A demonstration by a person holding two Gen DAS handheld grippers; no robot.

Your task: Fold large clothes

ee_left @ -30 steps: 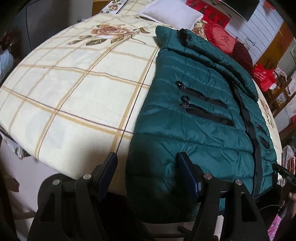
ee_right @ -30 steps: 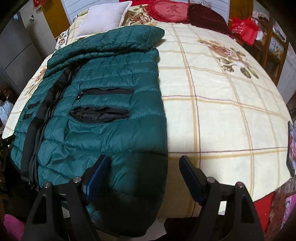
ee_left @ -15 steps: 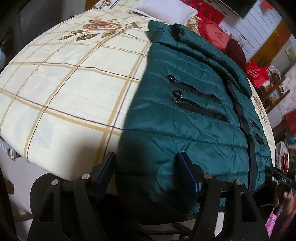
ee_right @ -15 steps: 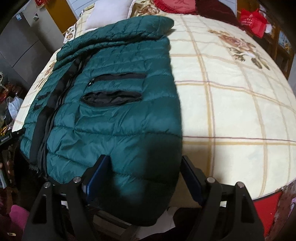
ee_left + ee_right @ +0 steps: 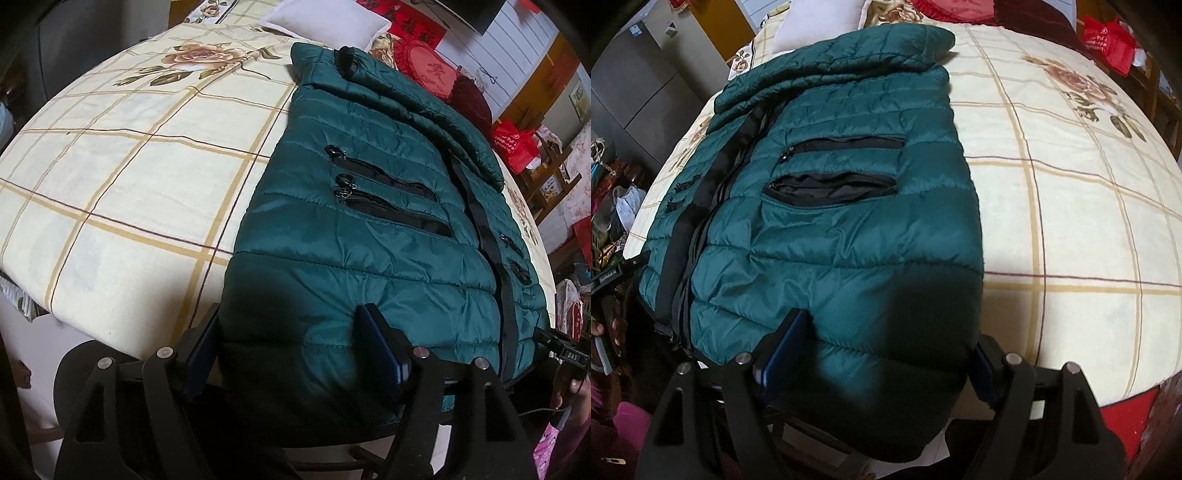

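- The green quilted jacket (image 5: 369, 229) lies flat on the bed (image 5: 122, 177), front side up, with its hem hanging over the near edge and its collar toward the white pillow (image 5: 325, 18).
- The left gripper (image 5: 288, 354) straddles the hem corner at the jacket's outer edge; its jaws stand wide and are opening, with padded fabric between the blue pads (whether the pads press on it cannot be told).
- The right gripper (image 5: 882, 358) straddles the opposite hem corner; its jaws also stand wide and are opening, with fabric bulging between them.
- Two black zip pockets (image 5: 834, 166) show on each front panel, on either side of the black centre placket (image 5: 487, 236).
- The bed cover is cream with tan check lines and rose prints.
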